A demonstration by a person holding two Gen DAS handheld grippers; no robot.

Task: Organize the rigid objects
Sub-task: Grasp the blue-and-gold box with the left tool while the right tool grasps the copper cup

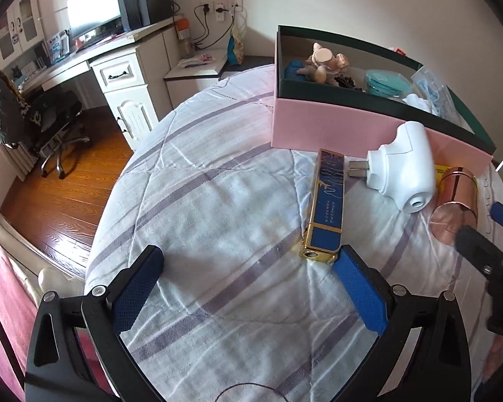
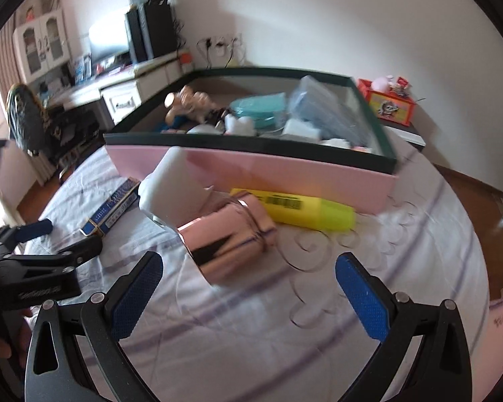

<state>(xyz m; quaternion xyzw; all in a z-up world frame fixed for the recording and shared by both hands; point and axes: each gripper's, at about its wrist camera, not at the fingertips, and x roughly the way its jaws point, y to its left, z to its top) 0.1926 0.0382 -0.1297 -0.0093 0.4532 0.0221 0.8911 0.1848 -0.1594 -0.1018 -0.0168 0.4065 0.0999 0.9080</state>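
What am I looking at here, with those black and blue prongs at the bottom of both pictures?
Those prongs are two hand-held grippers, each with a camera looking along its fingers. One picture is from the left gripper, the other from the right gripper. Both are open and hold nothing. On the bedspread lie a blue and gold box, a white plug-in device, a rose-gold cylinder and a yellow highlighter, in front of a pink storage box that already holds small things.
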